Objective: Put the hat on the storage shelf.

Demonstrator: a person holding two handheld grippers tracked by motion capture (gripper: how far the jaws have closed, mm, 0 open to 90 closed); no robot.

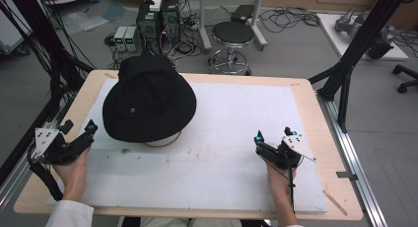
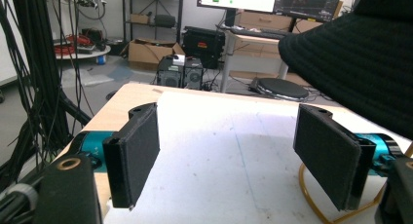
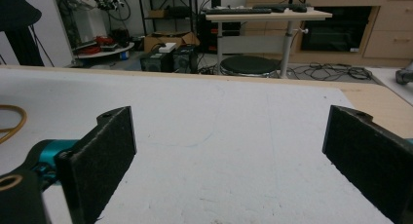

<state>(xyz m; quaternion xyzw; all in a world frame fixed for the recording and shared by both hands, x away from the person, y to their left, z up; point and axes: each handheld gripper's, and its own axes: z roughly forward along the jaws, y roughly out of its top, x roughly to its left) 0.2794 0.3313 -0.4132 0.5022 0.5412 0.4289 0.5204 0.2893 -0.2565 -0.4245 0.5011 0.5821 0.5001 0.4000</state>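
A black bucket hat (image 1: 148,101) sits on a stand whose tan ring base (image 1: 165,142) shows under the brim, at the left half of the white mat (image 1: 236,118). My left gripper (image 1: 79,127) rests open at the mat's left edge, just left of the brim and apart from it. In the left gripper view the open left gripper (image 2: 229,136) holds nothing, with the hat (image 2: 360,63) overhanging its right jaw and the ring base (image 2: 311,204) beneath. My right gripper (image 1: 273,134) stands open and empty at the right front, as the right gripper view (image 3: 229,131) confirms.
The mat covers a wooden table (image 1: 305,89). Bare mat stretches between hat and right gripper. Beyond the far edge stand a round stool (image 1: 232,34), computer boxes (image 1: 157,19) and floor cables. Black frame posts (image 1: 355,49) rise at the right and left sides.
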